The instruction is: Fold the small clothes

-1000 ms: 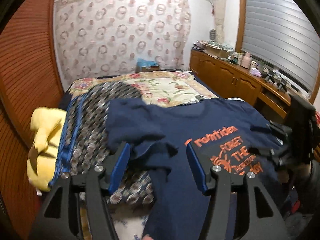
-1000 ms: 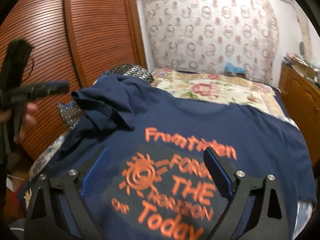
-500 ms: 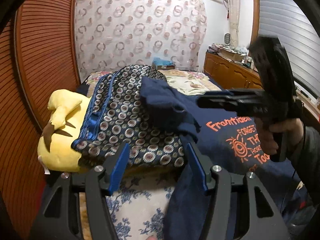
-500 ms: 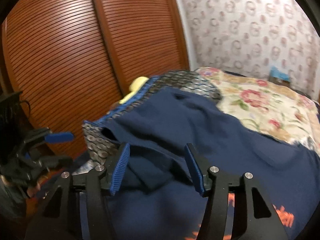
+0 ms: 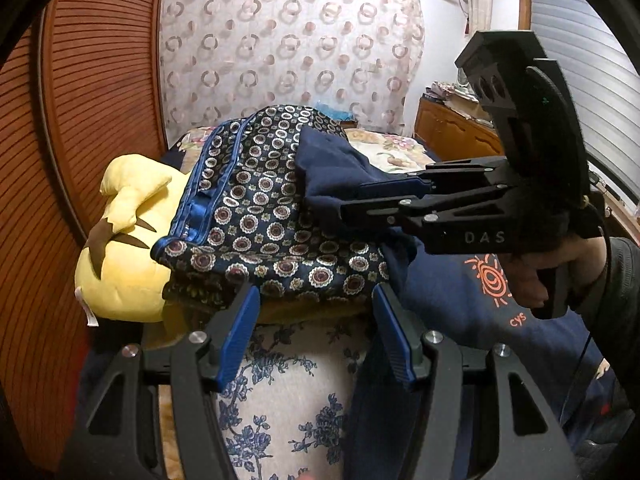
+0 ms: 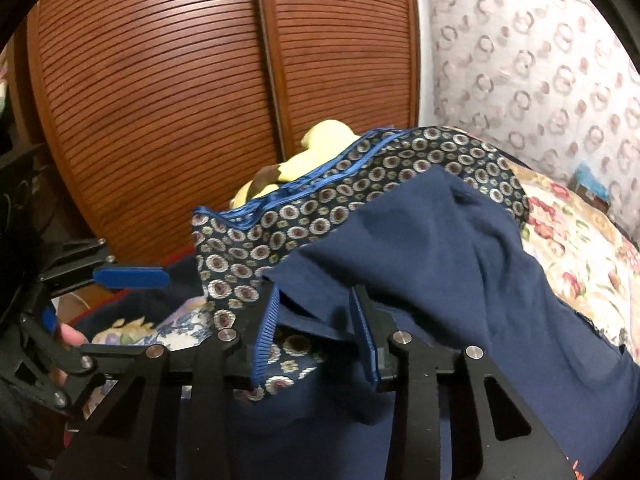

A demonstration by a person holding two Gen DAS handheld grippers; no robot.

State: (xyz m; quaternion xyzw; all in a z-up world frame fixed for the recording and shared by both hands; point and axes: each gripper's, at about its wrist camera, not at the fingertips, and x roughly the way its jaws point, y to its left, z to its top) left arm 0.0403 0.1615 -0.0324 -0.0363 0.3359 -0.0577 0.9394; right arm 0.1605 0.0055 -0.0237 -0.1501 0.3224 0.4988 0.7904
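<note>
A navy T-shirt [image 6: 440, 248] with orange print lies on the bed, its left sleeve rumpled over a patterned pillow. It also shows in the left wrist view [image 5: 452, 300]. My right gripper [image 6: 316, 320] is open, its fingers on either side of the sleeve's edge. In the left wrist view it reaches in from the right [image 5: 352, 204] onto the sleeve. My left gripper [image 5: 316, 320] is open and empty at the bed's near edge, in front of the pillow. In the right wrist view it sits at the far left [image 6: 128, 276].
A dark circle-patterned pillow [image 5: 260, 224] lies partly under the sleeve. A yellow plush toy [image 5: 124, 248] rests left of it. Wooden slatted wardrobe doors [image 6: 180, 80] stand close on the left. A floral sheet [image 5: 280, 392] covers the near bed. A wooden cabinet [image 5: 456, 132] is at right.
My right gripper has swung left from the shirt's print to the rumpled sleeve and narrowed around its edge. My left gripper has moved left, off the shirt, toward the pillow.
</note>
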